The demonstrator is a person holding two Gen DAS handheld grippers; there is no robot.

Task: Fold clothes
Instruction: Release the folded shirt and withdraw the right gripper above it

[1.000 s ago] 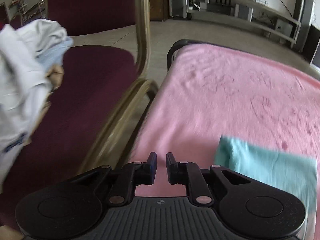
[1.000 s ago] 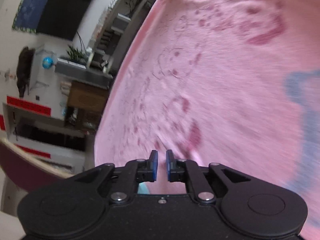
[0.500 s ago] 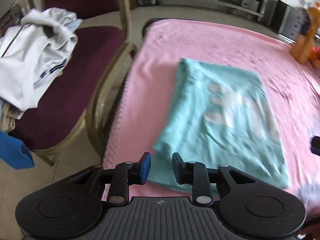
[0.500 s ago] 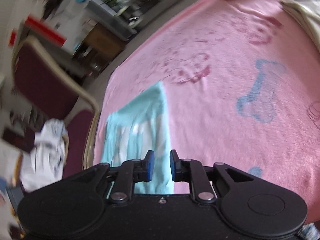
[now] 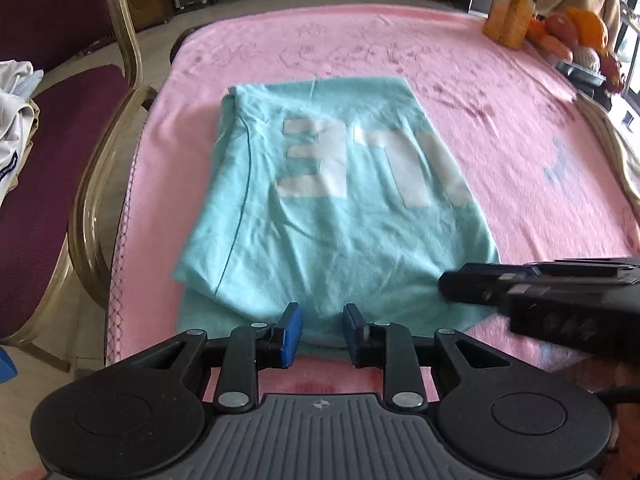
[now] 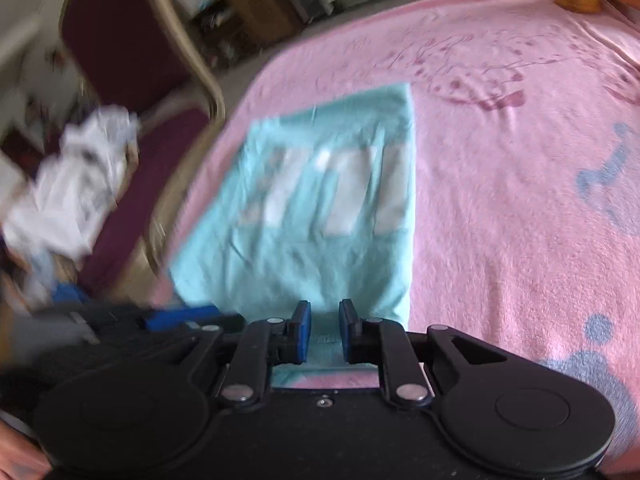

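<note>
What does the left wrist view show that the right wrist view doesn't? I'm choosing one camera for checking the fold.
Only the left wrist view: crisp white lettering on the shirt, the fruit pile at the far right, and the right gripper from the side.

Only the right wrist view: blue cartoon prints on the blanket, the chair's backrest, and the left gripper, blurred.

Both: the folded teal shirt on the pink blanket, the white clothes on the chair, both grippers open.

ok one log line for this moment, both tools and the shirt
left tool: open, at near hem | right tool: open, at near hem | teal shirt: partly folded, flat on pink blanket | grasp: not yet
</note>
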